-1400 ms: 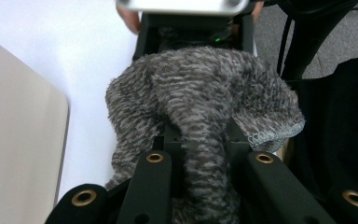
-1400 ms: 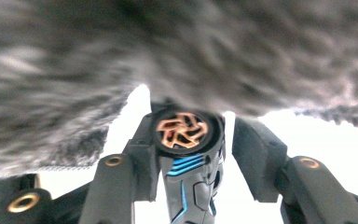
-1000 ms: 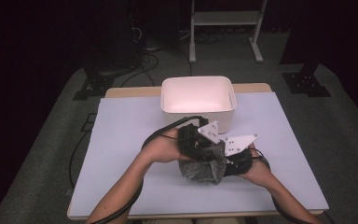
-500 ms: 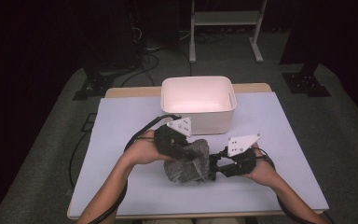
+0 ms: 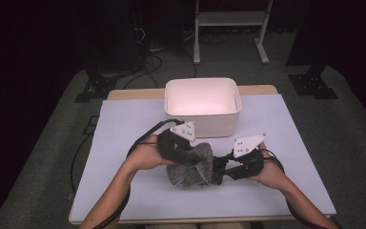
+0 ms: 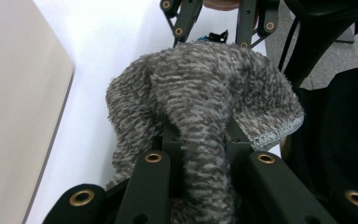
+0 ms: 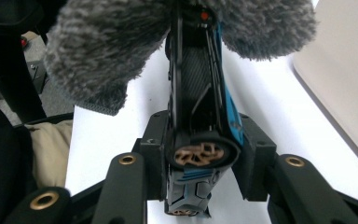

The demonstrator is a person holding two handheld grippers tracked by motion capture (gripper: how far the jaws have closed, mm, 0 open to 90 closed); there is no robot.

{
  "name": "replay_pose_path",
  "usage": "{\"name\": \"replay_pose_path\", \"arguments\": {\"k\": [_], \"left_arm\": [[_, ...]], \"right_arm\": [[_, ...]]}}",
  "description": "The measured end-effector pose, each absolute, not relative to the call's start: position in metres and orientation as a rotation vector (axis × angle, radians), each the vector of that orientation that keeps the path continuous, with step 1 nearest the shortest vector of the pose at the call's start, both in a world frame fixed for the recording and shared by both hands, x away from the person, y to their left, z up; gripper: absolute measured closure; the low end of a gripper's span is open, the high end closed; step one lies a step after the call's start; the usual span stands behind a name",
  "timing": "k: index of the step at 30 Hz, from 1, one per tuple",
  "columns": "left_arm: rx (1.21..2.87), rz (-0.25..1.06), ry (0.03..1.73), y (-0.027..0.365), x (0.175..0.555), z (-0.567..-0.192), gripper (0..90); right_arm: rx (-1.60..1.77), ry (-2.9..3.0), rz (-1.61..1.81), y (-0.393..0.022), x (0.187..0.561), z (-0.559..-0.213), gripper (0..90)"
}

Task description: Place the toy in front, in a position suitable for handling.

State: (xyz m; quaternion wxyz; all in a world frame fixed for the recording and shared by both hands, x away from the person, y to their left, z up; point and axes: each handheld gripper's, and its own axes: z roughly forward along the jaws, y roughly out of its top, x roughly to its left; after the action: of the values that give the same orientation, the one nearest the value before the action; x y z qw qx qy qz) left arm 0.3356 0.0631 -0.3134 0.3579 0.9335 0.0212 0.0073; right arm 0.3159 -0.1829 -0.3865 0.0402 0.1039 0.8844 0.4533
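Left tongs (image 6: 200,163): clamped on a fold of the grey fuzzy cloth (image 6: 205,98), which bunches between the two jaws and drapes forward over them.
Right tongs (image 7: 200,154): partly closed, gripping a black-and-blue tool (image 7: 198,93) that stands lengthwise between the jaws, its far end buried in the cloth.
Cloth: on the bench between the two tongs (image 5: 190,164), touching both, wrapped over the tool's tip.
Step in hand: likely wiping or sleeving the tool with the cloth; the left grip should stay firm on the fold while the right holds the tool steady along its axis, so the pile slides instead of snagging.
Bench (image 5: 124,129): white sheet, bare beside the left tongs.
Bin (image 5: 203,106): white, open-topped, just beyond the tongs; near enough to bump on a forward push.
Beyond: dark floor, cables and stand legs, well apart.
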Motion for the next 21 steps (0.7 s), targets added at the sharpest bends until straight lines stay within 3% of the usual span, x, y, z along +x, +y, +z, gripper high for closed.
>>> {"name": "replay_pose_path", "arguments": {"k": [11, 21], "left_arm": [[2.399, 0.015, -0.002, 0.041, 0.334, -0.313, 76.3], [2.392, 0.042, 0.022, 0.048, 0.334, -0.311, 76.3]], "right_arm": [[0.337, 2.799, 1.248, -0.184, 0.317, -0.373, 55.0], [0.296, 2.803, 1.120, -0.177, 0.313, -0.367, 61.2]]}}
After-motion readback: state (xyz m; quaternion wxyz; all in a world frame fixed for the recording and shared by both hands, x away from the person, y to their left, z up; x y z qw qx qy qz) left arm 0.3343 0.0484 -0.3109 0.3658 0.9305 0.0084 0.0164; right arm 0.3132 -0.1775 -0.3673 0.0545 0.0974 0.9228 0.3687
